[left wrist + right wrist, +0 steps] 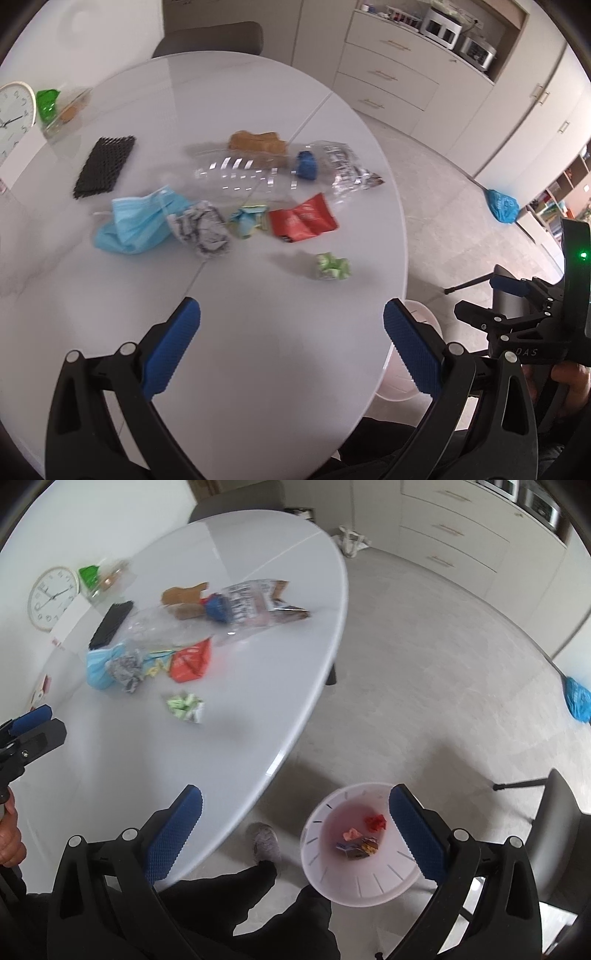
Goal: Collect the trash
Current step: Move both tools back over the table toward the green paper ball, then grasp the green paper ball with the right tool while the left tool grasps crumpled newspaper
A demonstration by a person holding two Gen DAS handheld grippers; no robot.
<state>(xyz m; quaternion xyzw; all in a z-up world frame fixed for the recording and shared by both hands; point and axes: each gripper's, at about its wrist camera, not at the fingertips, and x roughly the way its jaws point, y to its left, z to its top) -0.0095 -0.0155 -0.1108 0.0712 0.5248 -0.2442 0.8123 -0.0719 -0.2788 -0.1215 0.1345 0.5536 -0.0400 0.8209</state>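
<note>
While our left gripper (291,347) and right gripper (295,834) both gape with nothing between the pads, we see the trash still on the table (229,92): a green wrapper (332,266) nearest, a red wrapper (303,219), a mask (136,221). The bin (354,886) stands on the floor beside the table.

Hidden, cropped and blurred parts

The bin (424,317) sat mostly behind the table (258,92) edge; print on the red wrapper (303,218) was too blurred to read.

The letters "DAS" show in white on the black body of the right gripper (526,352), and hour numerals ring the white clock (53,598) at far left.
</note>
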